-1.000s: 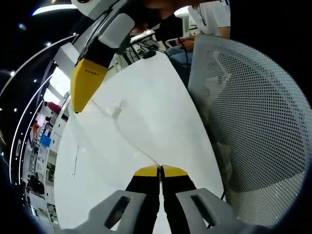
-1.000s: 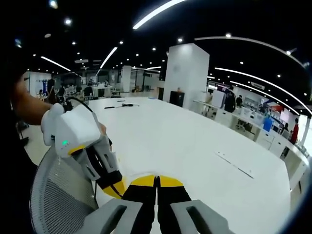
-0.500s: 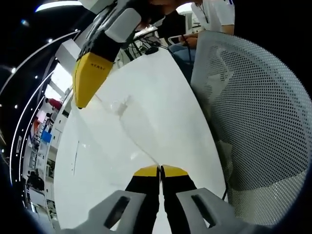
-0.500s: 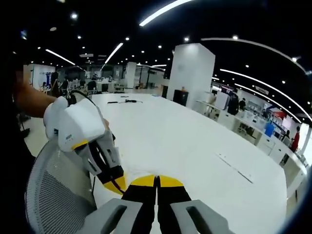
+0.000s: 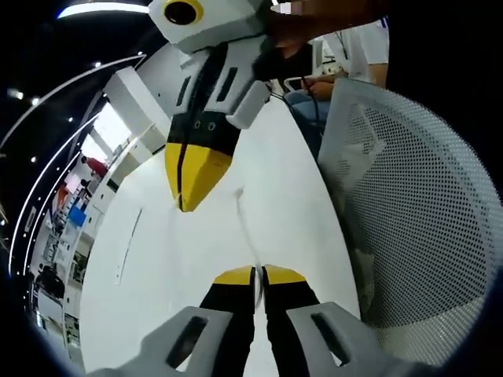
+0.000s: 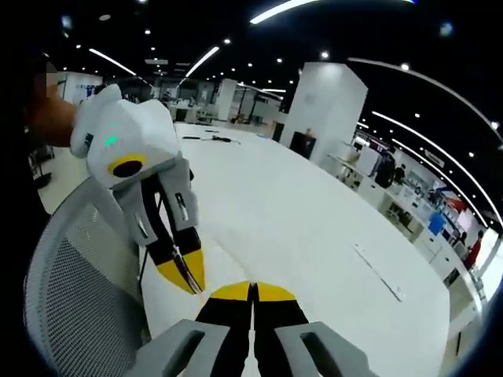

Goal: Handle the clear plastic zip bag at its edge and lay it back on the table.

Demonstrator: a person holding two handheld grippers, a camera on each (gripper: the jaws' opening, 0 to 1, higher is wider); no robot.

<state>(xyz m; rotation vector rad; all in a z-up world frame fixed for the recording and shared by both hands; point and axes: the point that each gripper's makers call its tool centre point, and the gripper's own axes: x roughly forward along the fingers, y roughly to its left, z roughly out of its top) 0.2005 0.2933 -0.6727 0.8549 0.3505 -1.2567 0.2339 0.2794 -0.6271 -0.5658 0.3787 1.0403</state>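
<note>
Left gripper view: left gripper [image 5: 258, 274] low at the near edge, jaws pressed together, pinching the near edge of the clear plastic zip bag [image 5: 245, 228]. Bag is nearly invisible, a thin strip stretched up from these jaws toward the right gripper [image 5: 185, 203], which comes in from the far left with yellow tips closed on the bag's other edge. Bag hangs between the two grippers just above the white table [image 5: 157, 267]. White mesh office chair [image 5: 409, 204] crowds the right side, close against the table edge. Person seated [image 5: 350, 55] at the far end, cables [image 5: 279, 93] beside them. A thin flat strip [image 5: 128, 245] lies on the table, left.

Right gripper view: right gripper [image 6: 252, 287] jaws pressed together, bag too clear to make out here. Left gripper [image 6: 191, 284] near left, tips closed, just beside. Mesh chair [image 6: 71, 290] left. White pillar [image 6: 322, 110] far, desks [image 6: 409, 212] right.
</note>
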